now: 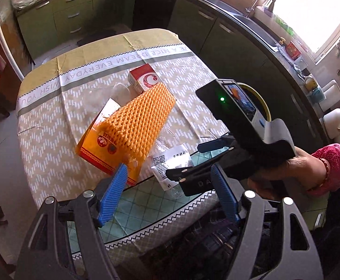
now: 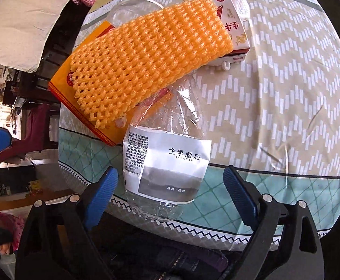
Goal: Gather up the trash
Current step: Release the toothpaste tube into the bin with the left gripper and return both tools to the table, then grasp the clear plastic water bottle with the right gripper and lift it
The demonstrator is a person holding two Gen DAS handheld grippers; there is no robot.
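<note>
An orange foam net [image 1: 139, 119] [image 2: 146, 53] lies over an orange and red flat box [image 1: 100, 149] [image 2: 81, 102] and a red and white carton [image 1: 144, 79] [image 2: 219, 11]. A crushed clear plastic bottle with a white hotel label [image 2: 165, 161] [image 1: 170, 165] lies near the table's front edge. My right gripper [image 2: 171, 198] is open with its blue fingers on either side of the bottle's base, not touching. It also shows in the left wrist view [image 1: 188, 161]. My left gripper [image 1: 170, 193] is open and empty above the front edge.
The table [image 1: 53, 121] has a patterned cloth. A clear plastic lid [image 2: 135, 11] lies behind the net. A yellow-rimmed bin [image 1: 261, 102] stands right of the table. Green kitchen cabinets [image 1: 81, 11] and a sink counter [image 1: 251, 21] run behind and to the right.
</note>
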